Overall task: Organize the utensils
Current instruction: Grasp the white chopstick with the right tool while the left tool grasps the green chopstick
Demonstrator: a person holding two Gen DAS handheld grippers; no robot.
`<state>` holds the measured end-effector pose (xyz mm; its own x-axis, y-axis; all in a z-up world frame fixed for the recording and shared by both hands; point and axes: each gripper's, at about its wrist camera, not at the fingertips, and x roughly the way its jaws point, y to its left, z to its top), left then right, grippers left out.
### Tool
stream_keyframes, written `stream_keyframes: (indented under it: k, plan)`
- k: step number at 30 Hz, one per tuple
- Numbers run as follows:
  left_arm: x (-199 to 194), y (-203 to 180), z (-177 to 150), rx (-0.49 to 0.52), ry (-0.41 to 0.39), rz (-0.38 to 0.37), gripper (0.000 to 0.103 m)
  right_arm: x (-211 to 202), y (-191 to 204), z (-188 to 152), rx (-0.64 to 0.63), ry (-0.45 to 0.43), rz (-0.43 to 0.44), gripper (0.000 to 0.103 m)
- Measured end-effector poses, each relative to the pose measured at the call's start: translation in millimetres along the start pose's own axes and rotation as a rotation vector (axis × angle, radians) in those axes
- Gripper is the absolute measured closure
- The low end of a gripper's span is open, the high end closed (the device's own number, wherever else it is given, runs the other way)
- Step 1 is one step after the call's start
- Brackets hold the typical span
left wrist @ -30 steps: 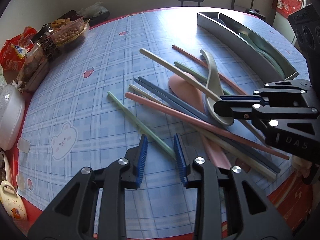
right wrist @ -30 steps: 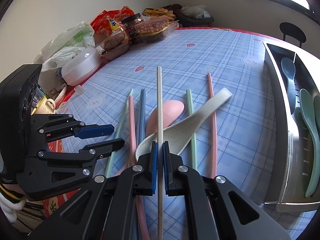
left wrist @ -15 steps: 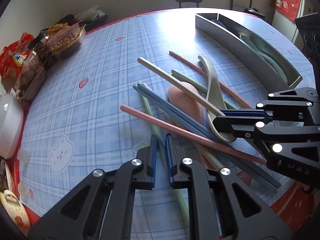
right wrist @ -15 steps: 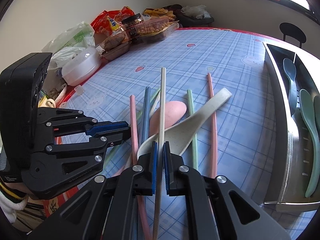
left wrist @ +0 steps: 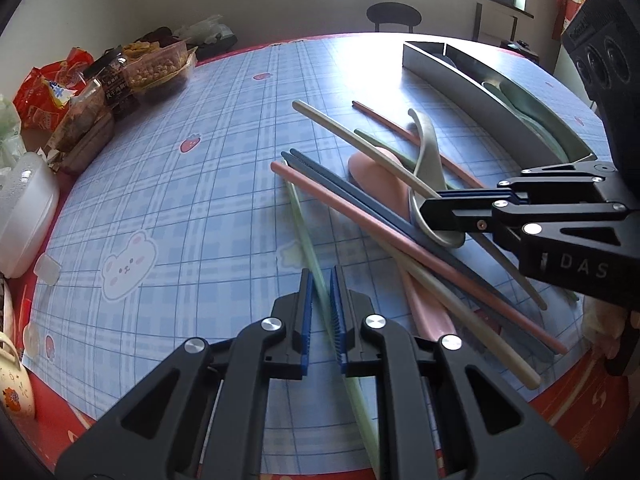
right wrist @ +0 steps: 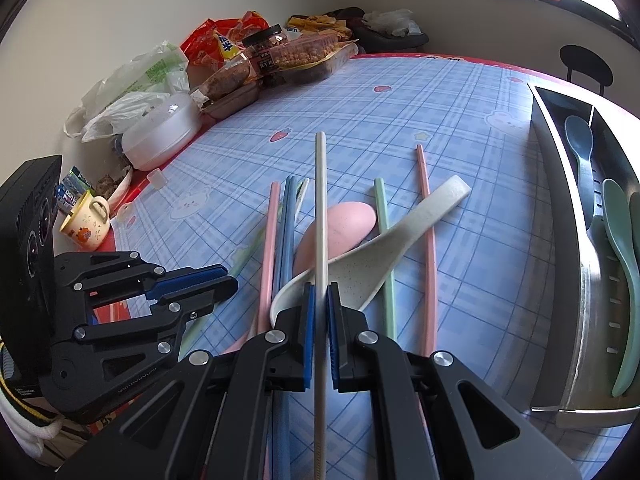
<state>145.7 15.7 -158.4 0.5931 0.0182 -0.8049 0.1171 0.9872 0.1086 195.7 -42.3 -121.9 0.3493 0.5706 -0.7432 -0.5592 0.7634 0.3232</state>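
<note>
Gripping a pale green chopstick (left wrist: 310,248), the left gripper (left wrist: 321,285) has its blue pads (left wrist: 306,300) closed on the shaft; the stick runs forward from the jaws toward the pile and back under the gripper body. It looks slightly blurred, and whether it is clear of the tablecloth (left wrist: 192,200) cannot be told.

The right gripper (right wrist: 319,298) is clenched on a beige chopstick (right wrist: 320,200). This stick points straight ahead from the jaws, above the pile, and its tail passes back between the fingers (right wrist: 308,332).

Pile contents, right wrist view, left to right:
- a pink chopstick (right wrist: 270,240);
- two blue chopsticks (right wrist: 287,232) lying side by side;
- a pink spoon (right wrist: 344,224), partly beneath the beige chopstick;
- a speckled white spoon (right wrist: 400,240), resting across the pink spoon, handle angled to the far right;
- a second green chopstick (right wrist: 384,240), passing under the white spoon;
- a second pink chopstick (right wrist: 426,220), outermost.

A metal tray (right wrist: 560,200) stands at the right side of the table, apart from the pile. It holds a blue spoon (right wrist: 580,148) in the far compartment and a green spoon (right wrist: 624,248) nearer.

Snack packets (right wrist: 280,56), a white lidded container (right wrist: 160,132) and a floral mug (right wrist: 86,224) sit along the table's far left edge.
</note>
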Motion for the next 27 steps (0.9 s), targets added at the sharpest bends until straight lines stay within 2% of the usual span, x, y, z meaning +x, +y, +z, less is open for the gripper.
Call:
stream_keyframes:
  k: [5,9,12,19,25,27]
  plan:
    - [-0.8,-6.9,-5.1,0.017,-0.040,0.032,0.091,-0.7,-0.2,0.4,-0.004,-0.011,0.000,0.096]
    - [-1.0,0.7,-5.0,-0.016,-0.046,-0.008,0.091,-5.5,-2.7,-0.1,0.007,-0.037,0.001,0.097]
    - [-4.1,11.4,-6.7,-0.073,-0.062,-0.051,0.093,-8.5,-4.2,0.1,0.011,-0.053,0.002,0.097]
    - [-16.8,51.7,-16.8,-0.284,-0.143,-0.158,0.093,-11.6,-4.8,-0.3,0.009,-0.068,0.012,0.097]
    - [-24.0,63.9,-23.6,-0.349,-0.197,-0.222,0.093,-16.6,-6.6,-0.7,0.014,-0.089,0.017,0.097]
    - [-30.1,66.2,-26.9,-0.366,-0.228,-0.220,0.093,-19.7,-8.2,-0.5,0.022,-0.104,0.012,0.097]
